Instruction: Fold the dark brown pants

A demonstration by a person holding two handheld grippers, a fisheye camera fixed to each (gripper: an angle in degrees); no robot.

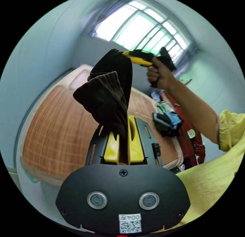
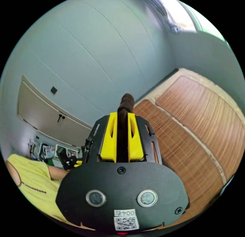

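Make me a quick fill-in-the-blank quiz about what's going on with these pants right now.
1. Both grippers are shut on the dark brown ____.
2. The left gripper has ____ jaws.
3. The mat on the bed is woven and ____ in colour.
4. The person's sleeve is ____.

Missing words: pants; yellow; orange-brown; yellow

1. Your right gripper (image 2: 122, 119) has both yellow jaws pressed on a bunched strip of the dark brown pants (image 2: 125, 107), which pokes out past the jaw tips.
2. Beyond the jaws lies a woven mat (image 2: 204, 124) on the bed, meeting a pale blue wall (image 2: 89, 55).
3. Your yellow shirt (image 2: 33, 181) sits at the lower left.
4. A door (image 2: 46, 119) stands behind it.
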